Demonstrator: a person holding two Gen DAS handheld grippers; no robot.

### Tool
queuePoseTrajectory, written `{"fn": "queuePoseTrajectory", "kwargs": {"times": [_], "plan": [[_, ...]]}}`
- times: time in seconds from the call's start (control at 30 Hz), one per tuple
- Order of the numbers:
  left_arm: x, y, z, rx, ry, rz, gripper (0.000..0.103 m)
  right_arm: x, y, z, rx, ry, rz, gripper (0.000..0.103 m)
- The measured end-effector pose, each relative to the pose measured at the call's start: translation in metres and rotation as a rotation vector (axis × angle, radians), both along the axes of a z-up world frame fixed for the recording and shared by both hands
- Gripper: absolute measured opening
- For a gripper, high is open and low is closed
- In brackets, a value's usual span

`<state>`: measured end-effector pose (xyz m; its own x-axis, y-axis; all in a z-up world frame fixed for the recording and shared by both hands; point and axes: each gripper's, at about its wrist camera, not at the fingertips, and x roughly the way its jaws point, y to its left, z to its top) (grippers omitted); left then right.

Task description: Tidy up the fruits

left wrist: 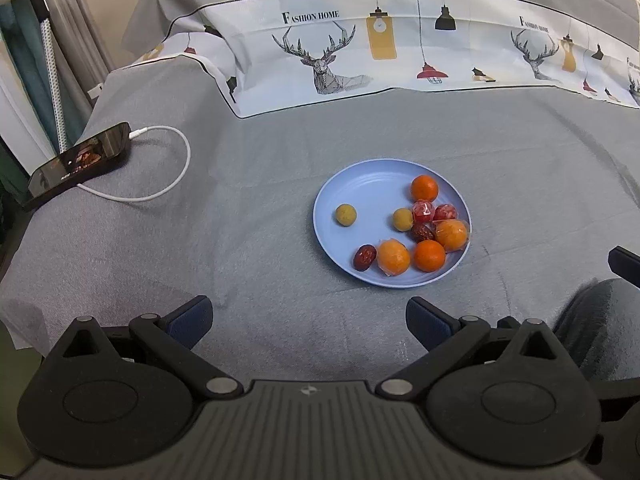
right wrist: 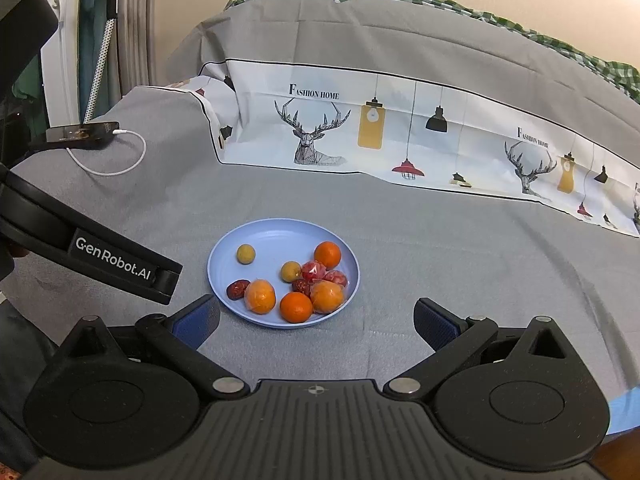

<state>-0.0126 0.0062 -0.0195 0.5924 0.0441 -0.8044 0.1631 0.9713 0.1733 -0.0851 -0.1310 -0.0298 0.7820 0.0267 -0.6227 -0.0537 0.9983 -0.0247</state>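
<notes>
A light blue plate [left wrist: 360,184] sits on the grey cloth and holds several small fruits: oranges [left wrist: 425,188], wrapped orange fruits [left wrist: 394,257], red wrapped fruits [left wrist: 423,211], dark red dates [left wrist: 364,257] and two yellow-green balls [left wrist: 345,214]. The plate also shows in the right wrist view [right wrist: 276,236]. My left gripper [left wrist: 310,320] is open and empty, just short of the plate's near edge. My right gripper [right wrist: 316,322] is open and empty, close to the plate's near rim. The left gripper's body [right wrist: 112,260] shows at the left of the right wrist view.
A black phone [left wrist: 80,160] on a white charging cable [left wrist: 176,176] lies at the far left of the cloth. A white printed cloth band [left wrist: 400,40] with deer and lamps rises behind the plate. A grey fabric shape [left wrist: 600,320] is at the right.
</notes>
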Motion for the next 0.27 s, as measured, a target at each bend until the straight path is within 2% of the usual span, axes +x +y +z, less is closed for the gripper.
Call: {"fn": "queuePoseTrajectory", "kwargs": {"times": [0.27], "plan": [[0.0010, -0.0010, -0.0008, 0.006, -0.001, 0.002, 0.103, 0.0019, 0.0010, -0.0017, -0.004, 0.002, 0.005, 0.102]]}}
